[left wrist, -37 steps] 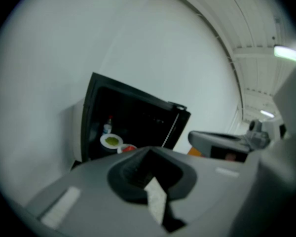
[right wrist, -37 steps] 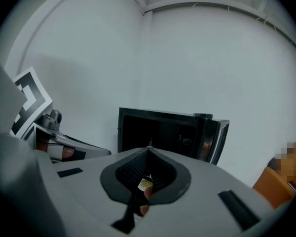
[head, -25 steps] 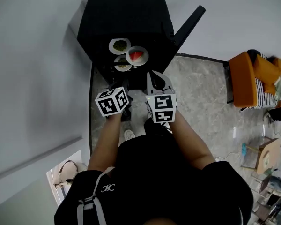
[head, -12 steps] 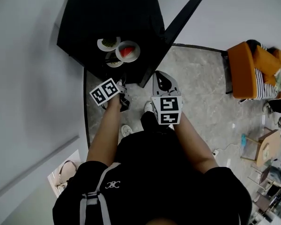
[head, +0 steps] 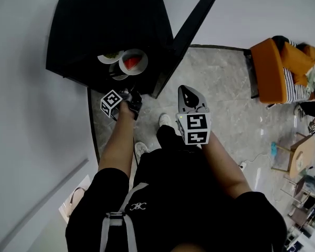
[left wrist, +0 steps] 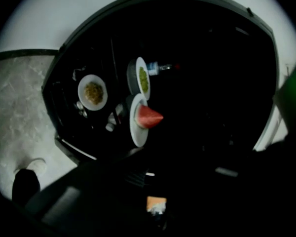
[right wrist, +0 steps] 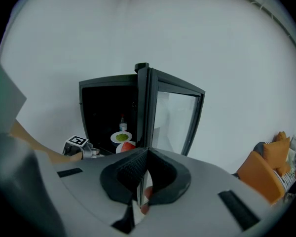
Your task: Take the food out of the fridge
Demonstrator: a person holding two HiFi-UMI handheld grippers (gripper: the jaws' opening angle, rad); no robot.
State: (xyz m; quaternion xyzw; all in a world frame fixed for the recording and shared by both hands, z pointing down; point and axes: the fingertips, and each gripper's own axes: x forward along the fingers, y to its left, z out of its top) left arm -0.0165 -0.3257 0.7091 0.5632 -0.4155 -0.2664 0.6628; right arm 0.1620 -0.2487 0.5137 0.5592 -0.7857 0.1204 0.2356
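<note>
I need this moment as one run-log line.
fridge: open | plates inside: three | left gripper: shut, near fridge | right gripper: shut, empty

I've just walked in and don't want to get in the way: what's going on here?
A person with a gripper in each hand stands at a small black fridge whose door is open. Inside are a plate with a red slice, a plate of green food, a plate of brownish food and a bottle. The left gripper is close to the opening, the right gripper further back. Both are shut and empty, and no food is out yet.
</note>
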